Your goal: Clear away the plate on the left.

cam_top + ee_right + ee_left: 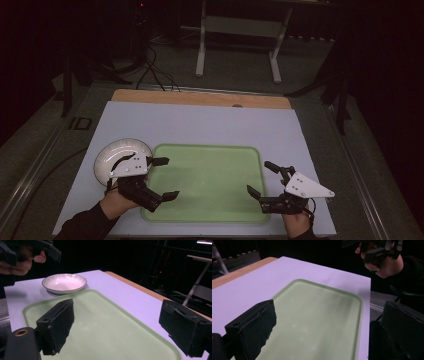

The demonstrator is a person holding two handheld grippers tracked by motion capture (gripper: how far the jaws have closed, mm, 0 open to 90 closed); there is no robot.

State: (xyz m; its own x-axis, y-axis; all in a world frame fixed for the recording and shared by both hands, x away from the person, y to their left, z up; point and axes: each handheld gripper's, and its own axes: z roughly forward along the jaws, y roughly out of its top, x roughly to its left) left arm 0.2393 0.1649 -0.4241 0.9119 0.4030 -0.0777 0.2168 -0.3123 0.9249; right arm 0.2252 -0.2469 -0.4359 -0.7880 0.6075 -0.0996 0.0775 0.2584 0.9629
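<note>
Both tongs are held wide apart with nothing pinched between them. Left tongs point(166, 177) are held over the left edge of the green tray point(210, 180), and right tongs point(261, 179) are held over its right edge. A white bowl point(112, 152) is set on the table point(200, 125) just beside the tray's left side, behind the left tongs.

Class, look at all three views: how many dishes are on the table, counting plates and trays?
2. A white plate sits at the table's left, beside the left gripper. A green tray lies in the middle, between the left and the right gripper. Neither holds anything.
</note>
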